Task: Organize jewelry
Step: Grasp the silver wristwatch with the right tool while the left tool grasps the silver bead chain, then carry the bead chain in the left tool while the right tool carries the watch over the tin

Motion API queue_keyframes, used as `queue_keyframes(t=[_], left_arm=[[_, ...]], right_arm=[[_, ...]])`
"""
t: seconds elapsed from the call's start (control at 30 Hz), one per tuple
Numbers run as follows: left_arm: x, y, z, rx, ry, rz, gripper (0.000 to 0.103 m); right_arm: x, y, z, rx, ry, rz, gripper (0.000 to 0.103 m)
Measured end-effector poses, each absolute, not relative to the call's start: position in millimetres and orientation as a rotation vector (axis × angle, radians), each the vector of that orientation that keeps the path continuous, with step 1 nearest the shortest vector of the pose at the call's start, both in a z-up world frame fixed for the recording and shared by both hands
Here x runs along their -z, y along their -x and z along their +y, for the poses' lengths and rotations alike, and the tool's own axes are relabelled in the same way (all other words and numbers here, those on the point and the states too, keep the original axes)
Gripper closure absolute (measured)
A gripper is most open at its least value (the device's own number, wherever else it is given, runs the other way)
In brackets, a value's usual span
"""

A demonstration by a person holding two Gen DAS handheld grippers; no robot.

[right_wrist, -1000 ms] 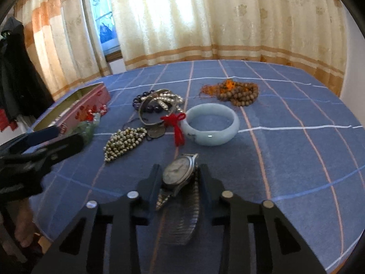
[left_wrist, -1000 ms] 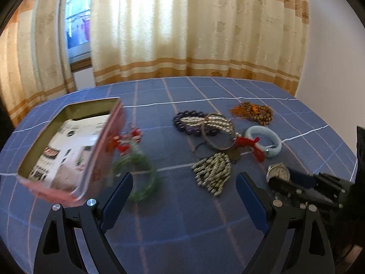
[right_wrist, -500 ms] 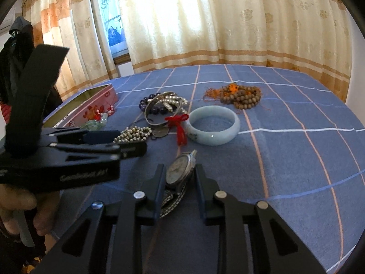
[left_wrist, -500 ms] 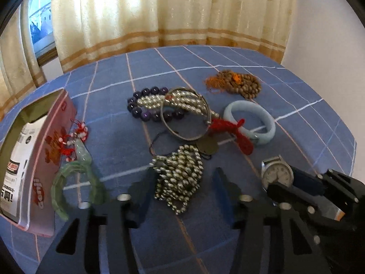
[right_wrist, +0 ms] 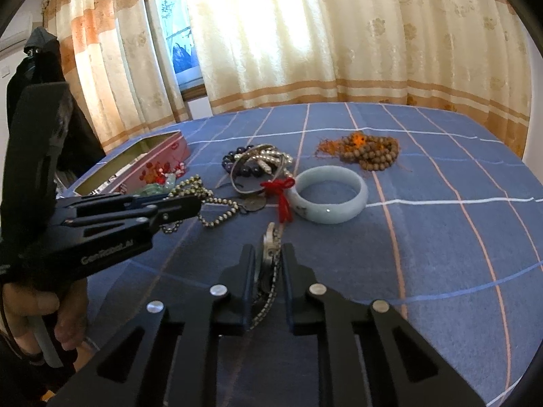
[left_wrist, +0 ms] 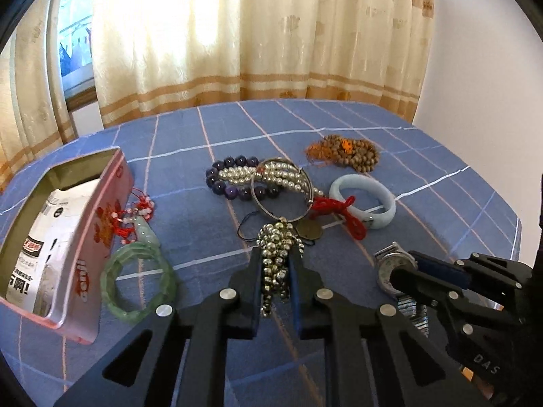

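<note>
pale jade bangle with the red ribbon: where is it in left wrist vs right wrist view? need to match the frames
Left wrist view: the pale bangle lies right of centre on the blue cloth, beyond the right gripper holding the watch.
Right wrist view: the pale bangle sits just above centre, ahead of the right gripper.
Shared landmark: the brown bead pile with orange tassel lies just behind the bangle in both.

bead strand [left_wrist: 276, 264] — shiny metal | bangle [left_wrist: 363, 200] — glossy | tablecloth [left_wrist: 424, 176] — matt cloth
</note>
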State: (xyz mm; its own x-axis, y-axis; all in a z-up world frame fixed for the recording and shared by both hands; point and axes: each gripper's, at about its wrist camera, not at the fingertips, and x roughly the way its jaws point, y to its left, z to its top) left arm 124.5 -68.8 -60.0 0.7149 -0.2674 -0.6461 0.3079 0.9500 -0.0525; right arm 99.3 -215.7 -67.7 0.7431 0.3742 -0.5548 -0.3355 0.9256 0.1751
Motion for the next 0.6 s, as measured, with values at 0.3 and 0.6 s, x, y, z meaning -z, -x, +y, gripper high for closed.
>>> queue_keyframes(t=[0.3,0.6], left_arm=[[43,-113,-56,0.307,-0.043,0.643,0.089],[27,-102,-44,0.293,-0.026,0.588,0.089]], right_arm=[[59,-96,-208,-0.412,-0.064,0.601,0.086],[44,-95,-198,-0.441,-0.041,0.566,0.086]])
